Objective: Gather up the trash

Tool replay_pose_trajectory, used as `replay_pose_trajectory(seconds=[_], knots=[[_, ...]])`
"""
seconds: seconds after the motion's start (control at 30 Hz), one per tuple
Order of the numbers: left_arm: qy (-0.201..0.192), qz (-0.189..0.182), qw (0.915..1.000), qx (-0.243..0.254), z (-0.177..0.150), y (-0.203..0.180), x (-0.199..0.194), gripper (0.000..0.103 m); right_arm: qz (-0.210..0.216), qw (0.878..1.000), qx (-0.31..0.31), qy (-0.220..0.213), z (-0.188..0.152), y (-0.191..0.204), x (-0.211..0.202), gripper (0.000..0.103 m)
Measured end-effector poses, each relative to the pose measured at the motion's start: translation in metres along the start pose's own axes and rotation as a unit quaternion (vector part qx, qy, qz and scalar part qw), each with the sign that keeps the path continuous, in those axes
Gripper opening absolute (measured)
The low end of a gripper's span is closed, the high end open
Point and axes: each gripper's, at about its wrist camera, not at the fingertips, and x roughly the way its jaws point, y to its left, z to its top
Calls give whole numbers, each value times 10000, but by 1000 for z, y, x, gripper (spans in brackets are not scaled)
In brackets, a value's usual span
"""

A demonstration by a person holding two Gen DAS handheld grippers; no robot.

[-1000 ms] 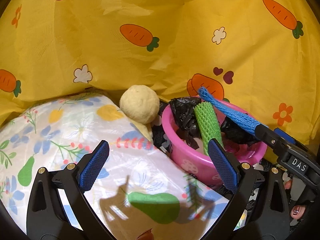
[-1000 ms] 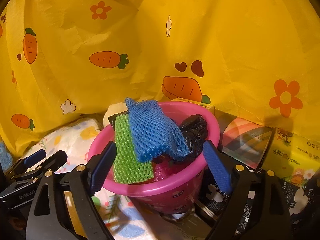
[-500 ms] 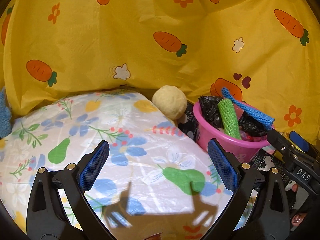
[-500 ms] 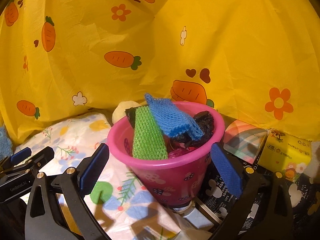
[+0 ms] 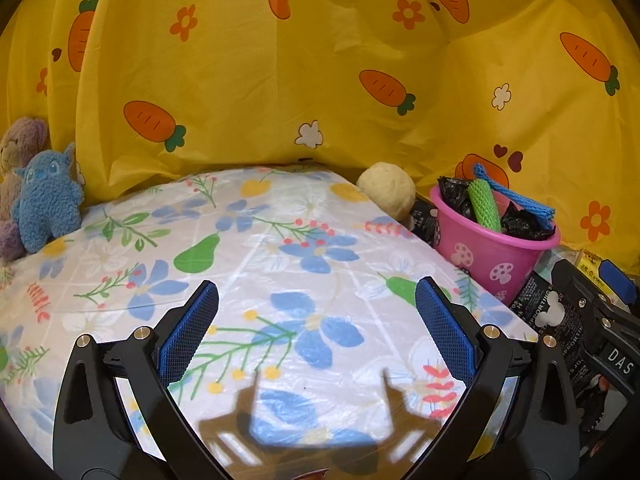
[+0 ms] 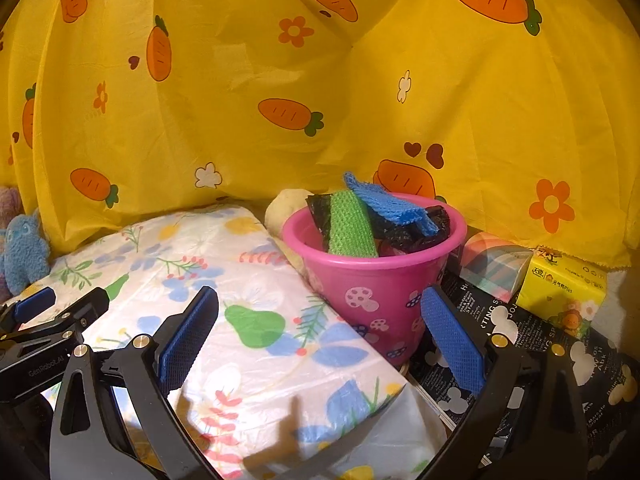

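A pink bucket (image 5: 492,256) (image 6: 380,280) with mushroom prints stands at the right edge of a flowered plastic sheet (image 5: 280,264). Inside it stick up a green foam net (image 5: 484,204) (image 6: 352,228), a blue foam net (image 5: 516,200) (image 6: 392,204) and a crumpled black bag (image 5: 456,200) (image 6: 404,228). My left gripper (image 5: 316,292) hovers open over the sheet, well left of the bucket, with nothing between its fingers. My right gripper (image 6: 320,296) is open and empty too, the bucket a short way beyond its right finger.
A cream ball (image 5: 386,192) rests behind the bucket against the yellow carrot curtain (image 5: 320,80). A blue plush toy (image 5: 44,204) sits at the far left. Right of the bucket lie a rainbow box (image 6: 492,264) and a yellow tissue pack (image 6: 564,284) on black printed material (image 6: 500,320).
Both grippers have drawn back from the bucket, which now looks smaller and farther. The left view has swung left, bringing the plush toys into sight. The blue net has settled in the bucket.
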Motion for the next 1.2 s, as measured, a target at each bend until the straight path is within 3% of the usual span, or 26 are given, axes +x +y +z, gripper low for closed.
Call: replay_pose_trajectory(seconds=[0.47,1.2], knots=[[-284,224,9993,-3,-27,12,-51,97,113,9993,-346,-97,-28,28,-45,97],[-406,302,9986,-124,-39,23,-73,97,189,9986,-459,-196,-38,42,-63,97]])
